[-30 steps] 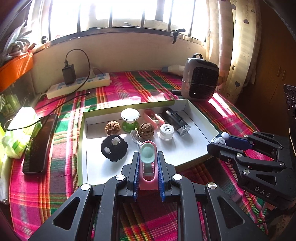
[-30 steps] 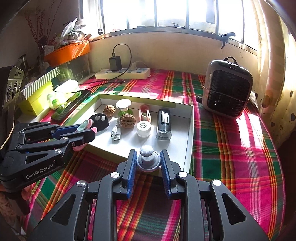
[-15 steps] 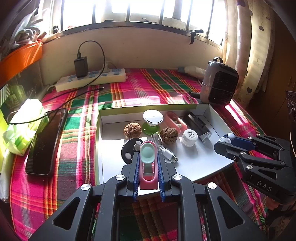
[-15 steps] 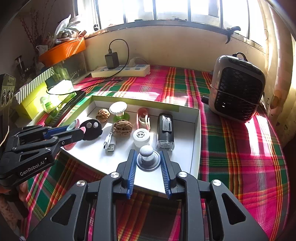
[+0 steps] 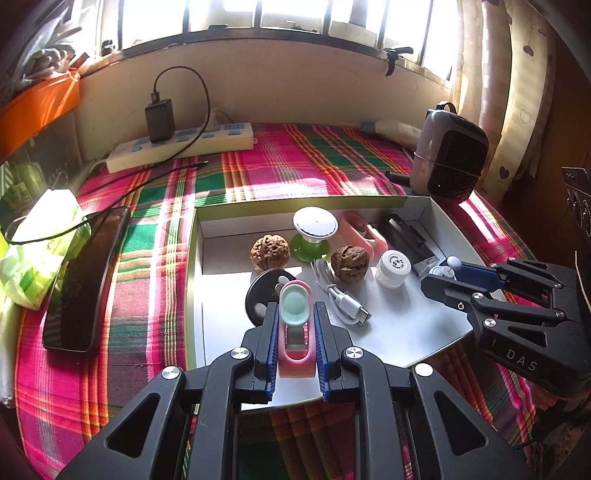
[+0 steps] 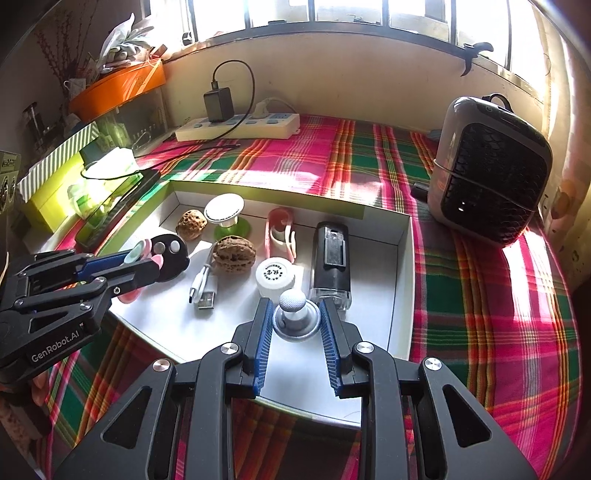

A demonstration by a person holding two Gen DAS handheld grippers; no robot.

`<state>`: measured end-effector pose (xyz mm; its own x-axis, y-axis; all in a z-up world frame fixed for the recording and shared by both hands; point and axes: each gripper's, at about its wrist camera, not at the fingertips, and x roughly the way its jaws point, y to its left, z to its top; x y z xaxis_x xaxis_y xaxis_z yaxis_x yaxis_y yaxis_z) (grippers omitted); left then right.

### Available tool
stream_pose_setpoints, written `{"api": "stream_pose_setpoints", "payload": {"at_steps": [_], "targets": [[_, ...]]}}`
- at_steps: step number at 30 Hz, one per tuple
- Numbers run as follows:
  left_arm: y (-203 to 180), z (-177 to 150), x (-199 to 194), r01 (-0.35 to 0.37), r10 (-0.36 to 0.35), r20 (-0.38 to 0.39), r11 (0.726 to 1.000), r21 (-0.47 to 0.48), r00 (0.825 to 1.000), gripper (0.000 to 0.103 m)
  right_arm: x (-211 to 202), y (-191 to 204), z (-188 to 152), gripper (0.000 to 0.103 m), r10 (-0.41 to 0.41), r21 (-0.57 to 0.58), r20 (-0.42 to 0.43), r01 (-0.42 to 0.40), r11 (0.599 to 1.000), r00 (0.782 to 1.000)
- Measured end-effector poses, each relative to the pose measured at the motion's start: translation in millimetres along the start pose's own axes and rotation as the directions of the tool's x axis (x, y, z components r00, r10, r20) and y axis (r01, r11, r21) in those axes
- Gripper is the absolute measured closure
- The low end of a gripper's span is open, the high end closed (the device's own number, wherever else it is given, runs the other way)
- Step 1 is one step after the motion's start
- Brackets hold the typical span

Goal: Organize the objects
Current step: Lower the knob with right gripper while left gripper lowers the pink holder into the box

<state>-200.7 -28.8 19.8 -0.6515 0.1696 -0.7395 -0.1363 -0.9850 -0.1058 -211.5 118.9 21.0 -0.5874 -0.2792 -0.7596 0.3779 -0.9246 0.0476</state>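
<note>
Sunlight pours through a barred window (image 6: 332,14) above a cream wall (image 6: 351,77), striping the plaid-covered surface (image 6: 480,295), with a heart-patterned curtain (image 5: 517,92) hanging at the right.

We read "DAS" in pale letters on the black body of the right gripper (image 5: 441,273), seen from the left wrist view. From the right wrist view, "GenRobot.AI" runs along the body of the left gripper (image 6: 147,258). The white round cap (image 6: 275,275) in the tray carries a dark circular printed mark, too small for us to read.
</note>
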Motion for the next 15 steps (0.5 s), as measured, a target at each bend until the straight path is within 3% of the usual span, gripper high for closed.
{"api": "stream_pose_setpoints", "payload": {"at_steps": [15], "targets": [[-4, 0, 13, 0.008, -0.008, -0.032, 1.000, 0.009, 0.999, 0.087, 13, 1, 4, 0.076, 0.006, -0.008, -0.043, -0.006, 1.000, 0.999]]}}
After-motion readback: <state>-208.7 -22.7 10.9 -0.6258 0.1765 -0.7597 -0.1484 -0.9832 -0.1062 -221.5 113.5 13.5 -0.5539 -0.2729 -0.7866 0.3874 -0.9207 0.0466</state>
